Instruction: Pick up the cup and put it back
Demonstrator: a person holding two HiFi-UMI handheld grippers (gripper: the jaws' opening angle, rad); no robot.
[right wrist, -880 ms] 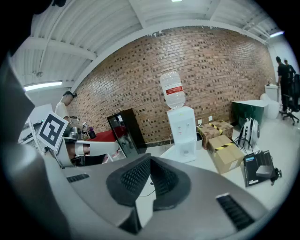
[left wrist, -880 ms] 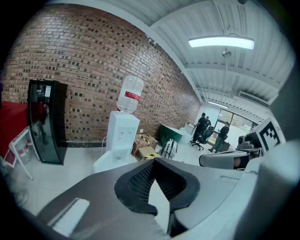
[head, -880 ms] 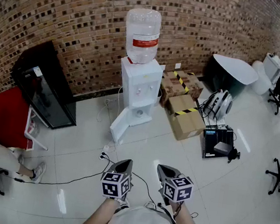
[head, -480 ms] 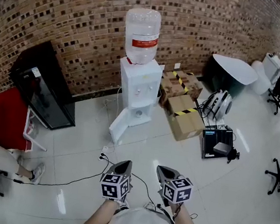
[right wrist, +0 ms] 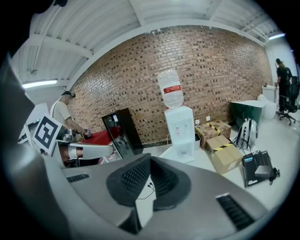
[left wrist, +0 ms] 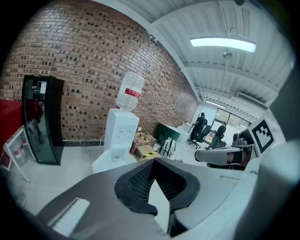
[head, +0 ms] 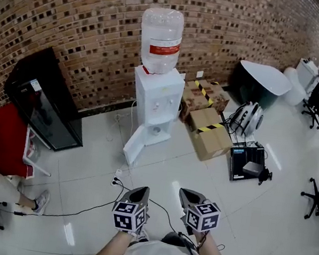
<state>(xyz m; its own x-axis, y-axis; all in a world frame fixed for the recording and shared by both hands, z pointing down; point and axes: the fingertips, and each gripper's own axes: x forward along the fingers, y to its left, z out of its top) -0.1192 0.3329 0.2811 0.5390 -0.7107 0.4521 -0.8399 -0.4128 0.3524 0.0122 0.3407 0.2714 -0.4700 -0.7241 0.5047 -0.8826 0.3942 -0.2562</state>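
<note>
Head view: grey left gripper (head: 140,190) and grey right gripper (head: 187,193) hover over pale tiled floor (head: 159,165), well apart from the white bottle-topped water dispenser (head: 153,102); no cup visible. Left gripper view: jaws pressed together, empty. Right gripper view: likewise closed on nothing. Picking up seemingly not yet begun.

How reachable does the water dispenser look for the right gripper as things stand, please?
Probably not yet: the right gripper sits well short of the water dispenser, though open floor lies between.
</note>
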